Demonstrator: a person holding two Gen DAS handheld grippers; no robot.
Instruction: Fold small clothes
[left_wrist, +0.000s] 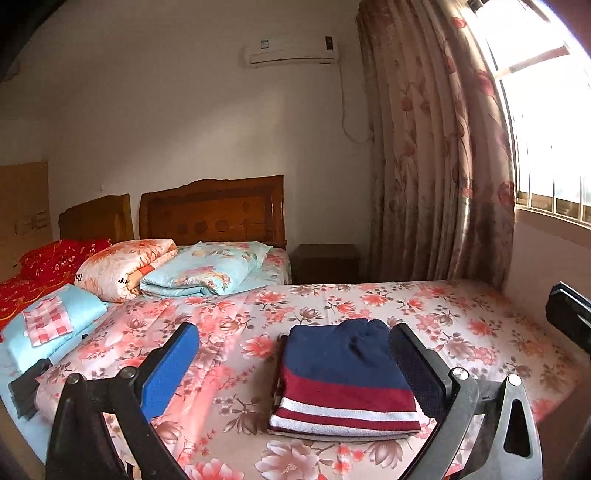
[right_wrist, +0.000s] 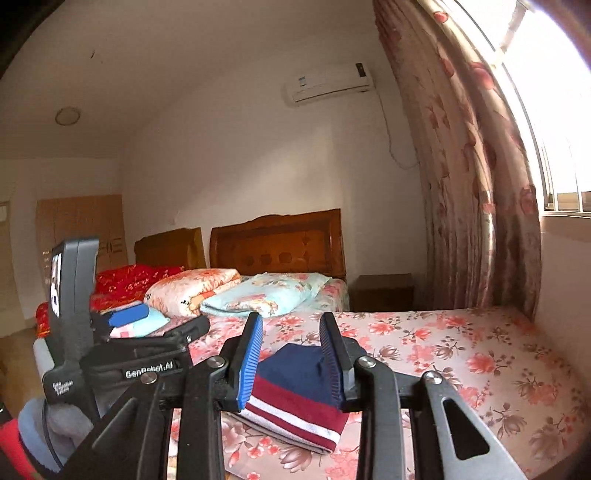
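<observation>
Left gripper (left_wrist: 291, 363) hangs above the bed with its jaws spread wide and nothing between the pads; the folded sweater (left_wrist: 343, 380) only looks framed by them because the camera sights along the fingers. Right gripper (right_wrist: 291, 360) is also empty, jaws part-way apart, a clear gap between the blue pads, aimed nearly level over the same garment. Neither touches cloth, which reads as both tools backed off after letting go. Sweater sits flat on the floral bedsheet (left_wrist: 461, 321) near the front edge: navy top, maroon and white stripes, compact rectangle with squared edges, layers stacked, so I judge this piece as done. It lies in open sheet, apart from everything else, probably to keep the working area free. Further back on the left, a light-blue folded item with a pink check piece (left_wrist: 48, 321) on top looks like the finished pile. Rolled quilts (left_wrist: 166, 269) sit by the headboard (left_wrist: 214, 210), well apart from the work.
</observation>
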